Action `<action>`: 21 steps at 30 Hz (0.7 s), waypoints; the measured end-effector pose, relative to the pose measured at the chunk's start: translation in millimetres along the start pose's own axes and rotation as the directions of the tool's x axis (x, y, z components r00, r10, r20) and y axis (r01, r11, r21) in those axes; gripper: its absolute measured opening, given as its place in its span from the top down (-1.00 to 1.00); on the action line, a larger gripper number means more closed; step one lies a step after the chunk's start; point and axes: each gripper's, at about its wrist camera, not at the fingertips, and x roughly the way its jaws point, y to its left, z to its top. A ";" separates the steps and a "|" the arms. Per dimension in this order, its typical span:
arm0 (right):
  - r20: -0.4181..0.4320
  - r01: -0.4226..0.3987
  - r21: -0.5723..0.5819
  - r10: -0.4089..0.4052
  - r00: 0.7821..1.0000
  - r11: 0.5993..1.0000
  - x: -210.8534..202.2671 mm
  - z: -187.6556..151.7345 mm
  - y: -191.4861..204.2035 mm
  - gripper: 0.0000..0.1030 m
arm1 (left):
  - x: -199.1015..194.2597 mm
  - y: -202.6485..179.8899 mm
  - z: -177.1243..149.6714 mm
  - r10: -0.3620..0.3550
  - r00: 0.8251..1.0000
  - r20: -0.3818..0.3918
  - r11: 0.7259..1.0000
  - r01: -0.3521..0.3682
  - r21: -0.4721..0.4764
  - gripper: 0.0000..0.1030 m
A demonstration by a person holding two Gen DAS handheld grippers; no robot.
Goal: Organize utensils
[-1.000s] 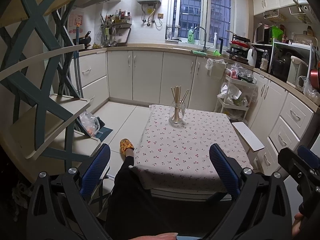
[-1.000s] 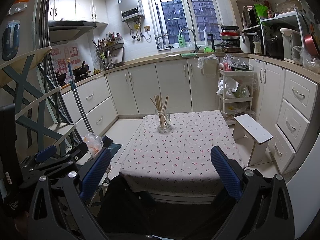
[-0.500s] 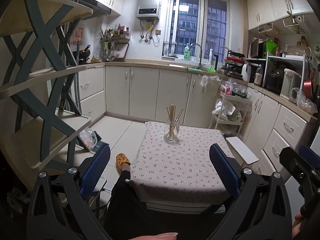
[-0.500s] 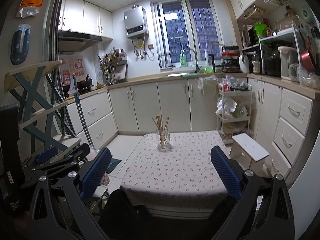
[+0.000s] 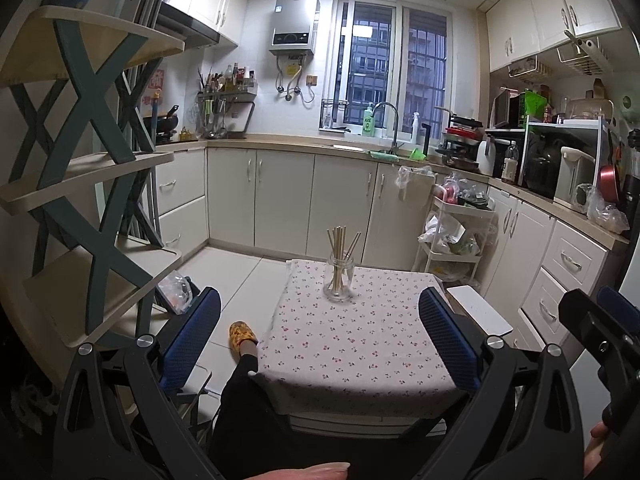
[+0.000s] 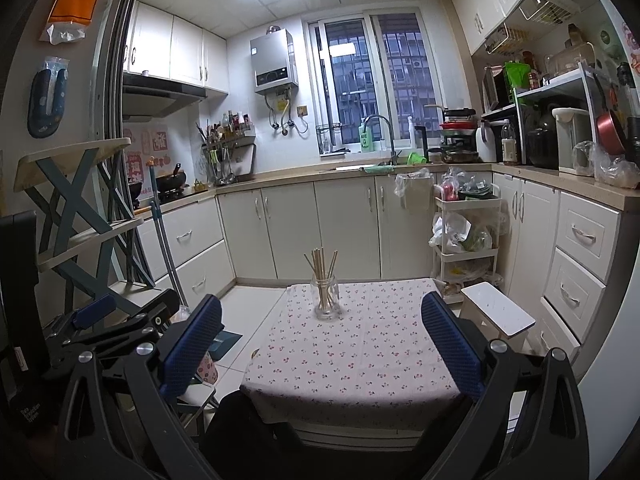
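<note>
Kitchen, floral-cloth counter [image 5: 360, 344]. Glass jar [image 5: 339, 282] of chopsticks [image 5: 340, 244] at 12 o'clock, far end. Left claw [image 5: 320, 332], right claw [image 6: 322, 340] both spread wide, empty. Sticks light, stiff, slippery; pinch upper ends. Jar fragile, tippy.

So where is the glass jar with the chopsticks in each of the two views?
Left wrist view: the glass jar stands near the far edge of the flowered table, just above picture centre.
Right wrist view: the jar stands near the far left corner of the table, about centre.
Shared landmark: the wall water heater.
</note>
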 end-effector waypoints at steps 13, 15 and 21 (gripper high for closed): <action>0.000 0.000 0.001 0.000 1.000 1.000 -0.7 -0.7 0.9 -0.87 | 0.4 0.1 -0.9 -0.002 1.000 -0.004 1.000 0.002 -0.001 -0.85; 0.002 0.000 0.000 0.000 1.000 1.000 -0.9 -0.6 0.8 -0.86 | 0.4 -0.2 -0.8 -0.003 1.000 -0.003 1.000 0.003 -0.001 -0.85; 0.005 0.000 0.000 0.000 1.000 1.000 -1.2 -1.0 2.3 -0.87 | 0.1 -0.4 -1.0 -0.004 1.000 -0.002 1.000 0.004 0.000 -0.85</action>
